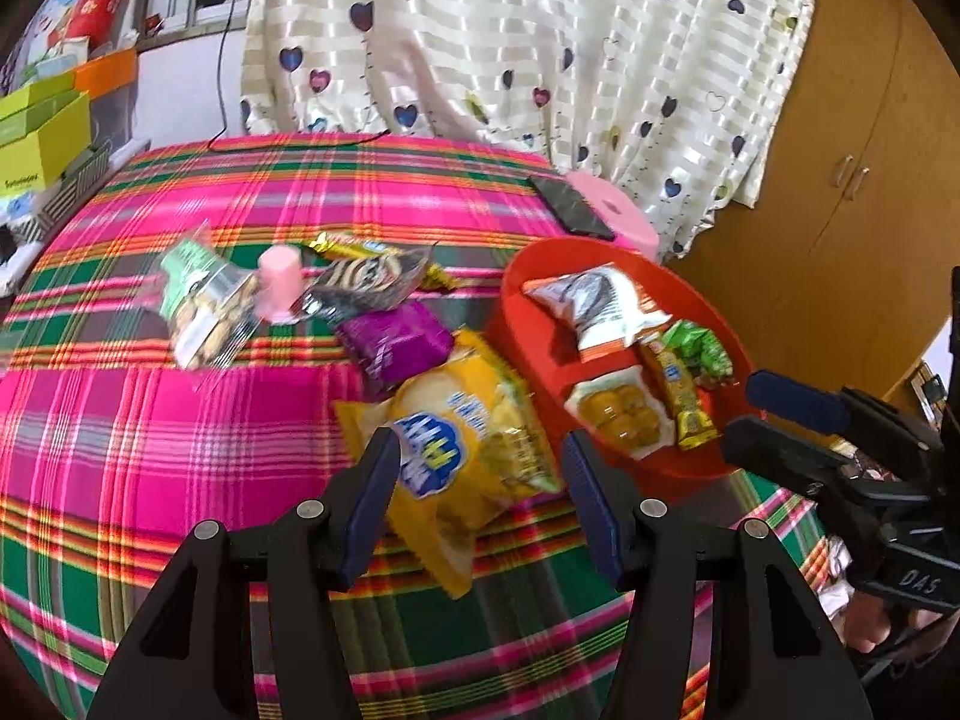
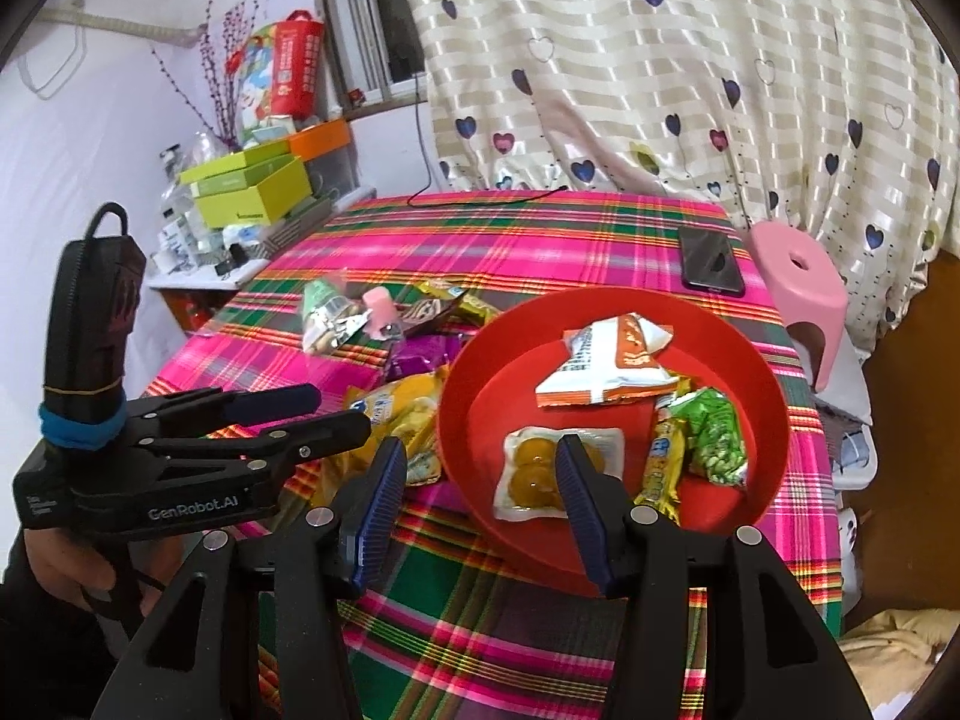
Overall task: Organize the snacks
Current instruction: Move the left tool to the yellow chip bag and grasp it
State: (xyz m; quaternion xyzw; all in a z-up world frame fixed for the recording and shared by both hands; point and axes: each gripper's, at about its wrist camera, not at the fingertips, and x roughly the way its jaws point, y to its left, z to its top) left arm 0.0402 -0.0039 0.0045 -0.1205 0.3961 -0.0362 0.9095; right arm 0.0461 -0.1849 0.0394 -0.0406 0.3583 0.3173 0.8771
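Note:
A red bowl sits on the plaid tablecloth and holds a white-orange packet, a clear pack of yellow cakes, a yellow bar and a green packet. A yellow snack bag lies left of the bowl. My left gripper is open, its fingers on either side of the yellow bag, just above it. My right gripper is open and empty over the bowl's near left rim. More snacks lie behind: a purple packet, a dark packet, a clear cookie bag, a pink cylinder.
A black phone lies at the table's far right edge, beside a pink stool. Green and orange boxes stack on a shelf at the left. A heart-print curtain hangs behind; a black cable trails onto the table.

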